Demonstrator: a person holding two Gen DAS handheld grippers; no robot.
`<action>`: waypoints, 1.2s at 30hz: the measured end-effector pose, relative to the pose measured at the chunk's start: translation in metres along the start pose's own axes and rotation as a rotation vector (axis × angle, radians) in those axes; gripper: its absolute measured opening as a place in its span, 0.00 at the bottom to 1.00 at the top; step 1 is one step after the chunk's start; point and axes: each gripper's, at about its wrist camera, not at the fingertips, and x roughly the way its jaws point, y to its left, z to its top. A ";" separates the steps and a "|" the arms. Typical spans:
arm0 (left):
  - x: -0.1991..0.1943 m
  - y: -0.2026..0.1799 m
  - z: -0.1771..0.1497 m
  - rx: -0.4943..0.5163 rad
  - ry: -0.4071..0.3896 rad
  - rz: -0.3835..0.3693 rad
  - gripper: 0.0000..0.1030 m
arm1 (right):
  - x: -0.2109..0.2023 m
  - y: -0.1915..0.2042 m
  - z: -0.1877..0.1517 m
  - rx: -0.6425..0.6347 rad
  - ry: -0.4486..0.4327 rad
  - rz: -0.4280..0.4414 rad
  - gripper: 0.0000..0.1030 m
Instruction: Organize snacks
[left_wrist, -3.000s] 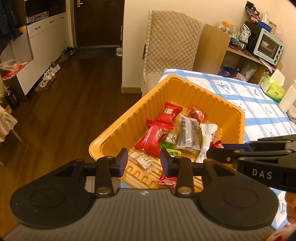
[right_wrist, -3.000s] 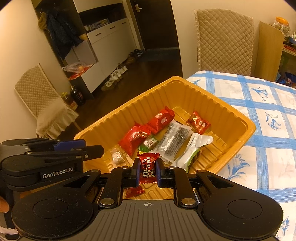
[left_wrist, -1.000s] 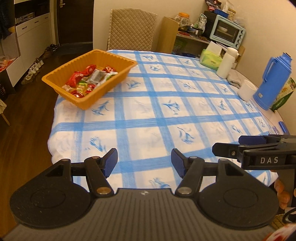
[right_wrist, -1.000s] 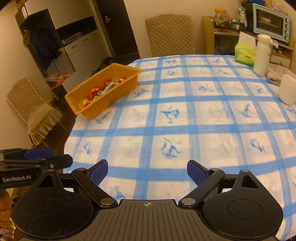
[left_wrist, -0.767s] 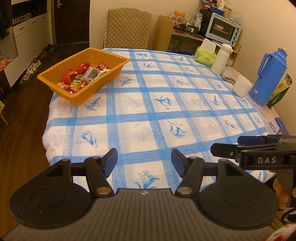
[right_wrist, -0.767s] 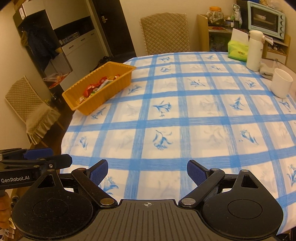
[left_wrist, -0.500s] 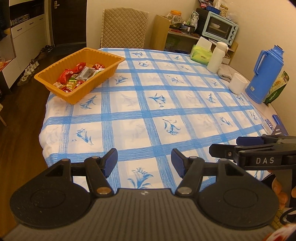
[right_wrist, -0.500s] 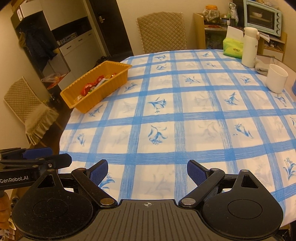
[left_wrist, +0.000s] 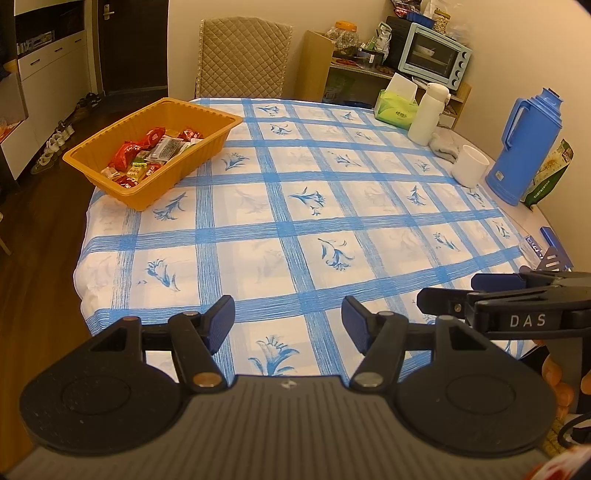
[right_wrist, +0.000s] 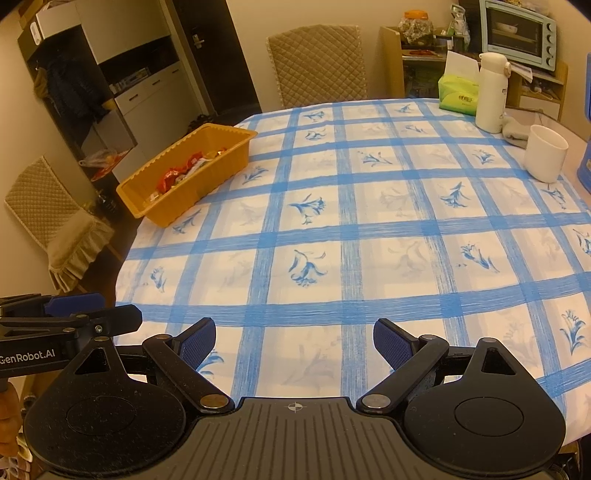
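Left wrist view: left gripper (left_wrist: 288, 323) low over the near edge of the table (left_wrist: 258, 206), jaws apart, nothing between the blue pads. Right gripper (left_wrist: 447, 291) seen side-on at the lower right, a few fingers (left_wrist: 554, 373) of the hand visible under it. Orange tray (left_wrist: 155, 186) at the far left corner of the checked cloth, well apart from both grippers, partly overhanging the table edge. Snacks (left_wrist: 147, 155) heaped inside the tray: red wrappers, a clear packet with dark print, small green and yellow pieces. Along the far right side, a green tissue box (left_wrist: 395, 112), a white flask (left_wrist: 428, 114) just beside it, a white cup (left_wrist: 471, 170), a blue jug (left_wrist: 528, 147) and a green bag (left_wrist: 550, 177) behind the jug. Padded chair (left_wrist: 240, 59) at the far end, small oven (left_wrist: 434, 55) on a shelf beyond.

Right wrist view: right gripper (right_wrist: 293, 345) also over the near edge, jaws wide apart, empty. Left gripper (right_wrist: 92, 310) side-on at the lower left. Orange tray (right_wrist: 207, 184) far off at the left corner, snacks (right_wrist: 181, 171) showing above its rim. White cup (right_wrist: 545, 158) and white flask (right_wrist: 491, 92) at the far right.
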 end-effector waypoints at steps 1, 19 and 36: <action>0.000 0.000 0.000 0.001 0.000 -0.001 0.60 | 0.000 0.000 0.000 0.000 0.000 0.001 0.89; 0.000 0.000 0.000 0.000 -0.001 0.000 0.60 | 0.000 0.000 0.001 -0.001 0.000 0.001 0.89; 0.000 -0.002 0.002 0.002 -0.002 0.001 0.60 | 0.001 -0.001 0.001 0.000 0.000 0.002 0.89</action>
